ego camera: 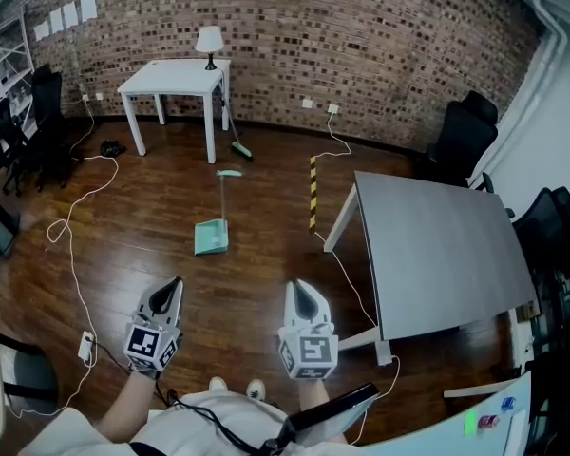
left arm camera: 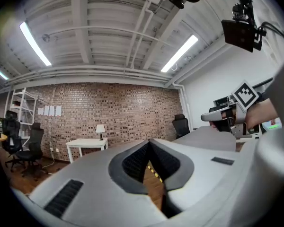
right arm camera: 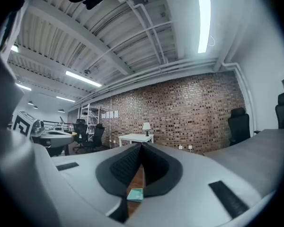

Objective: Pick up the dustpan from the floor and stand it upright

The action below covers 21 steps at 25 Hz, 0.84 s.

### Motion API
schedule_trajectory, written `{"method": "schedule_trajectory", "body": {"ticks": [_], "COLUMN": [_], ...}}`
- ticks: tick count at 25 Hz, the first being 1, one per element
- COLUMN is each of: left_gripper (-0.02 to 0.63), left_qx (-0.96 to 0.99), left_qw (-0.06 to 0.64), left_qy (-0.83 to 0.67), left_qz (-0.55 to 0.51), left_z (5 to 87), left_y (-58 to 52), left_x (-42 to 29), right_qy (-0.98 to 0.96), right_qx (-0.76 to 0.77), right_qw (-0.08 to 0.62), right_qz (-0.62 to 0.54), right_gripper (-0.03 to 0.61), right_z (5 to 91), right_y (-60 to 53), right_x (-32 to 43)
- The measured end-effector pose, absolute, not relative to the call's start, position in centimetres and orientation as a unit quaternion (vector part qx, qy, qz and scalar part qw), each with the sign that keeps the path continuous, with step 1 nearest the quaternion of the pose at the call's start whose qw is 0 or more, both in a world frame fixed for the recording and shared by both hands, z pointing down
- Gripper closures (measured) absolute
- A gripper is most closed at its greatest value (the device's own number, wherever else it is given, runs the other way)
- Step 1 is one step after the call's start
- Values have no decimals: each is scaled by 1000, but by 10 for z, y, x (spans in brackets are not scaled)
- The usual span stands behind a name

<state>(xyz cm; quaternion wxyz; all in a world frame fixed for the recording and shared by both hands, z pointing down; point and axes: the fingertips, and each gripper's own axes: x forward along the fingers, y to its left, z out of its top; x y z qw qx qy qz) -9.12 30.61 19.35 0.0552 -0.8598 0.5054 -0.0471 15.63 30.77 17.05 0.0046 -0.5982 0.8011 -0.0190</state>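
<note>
Holding left grey gripper (ego camera: 175, 283) and right grey gripper (ego camera: 298, 286) closed, empty; facing teal long-handled plastic dustpan (ego camera: 212, 237) lying flat on brown wooden floor (ego camera: 266, 255) ahead, handle pointing away, slightly nearer the left one.

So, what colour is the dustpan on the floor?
The dustpan is teal green; the head view shows it best.

Left hand-held gripper (ego camera: 175, 283), right hand-held gripper (ego camera: 300, 287) — grey, marker-cubed.
</note>
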Motion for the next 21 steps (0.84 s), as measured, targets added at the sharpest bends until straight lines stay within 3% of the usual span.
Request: {"method": "schedule_trajectory", "body": {"ticks": [21], "left_gripper": [615], "left_qx": [-879], "left_qw": [78], "left_qy": [466], "left_qz": [-59], "left_z": [194], "left_y": [296], "left_x": [-84], "right_qy": [800], "right_qx": [-599], "right_qw": [-3], "right_qz": [0], "right_gripper": [598], "right_z": [164], "right_y": [298], "right_x": [138]}}
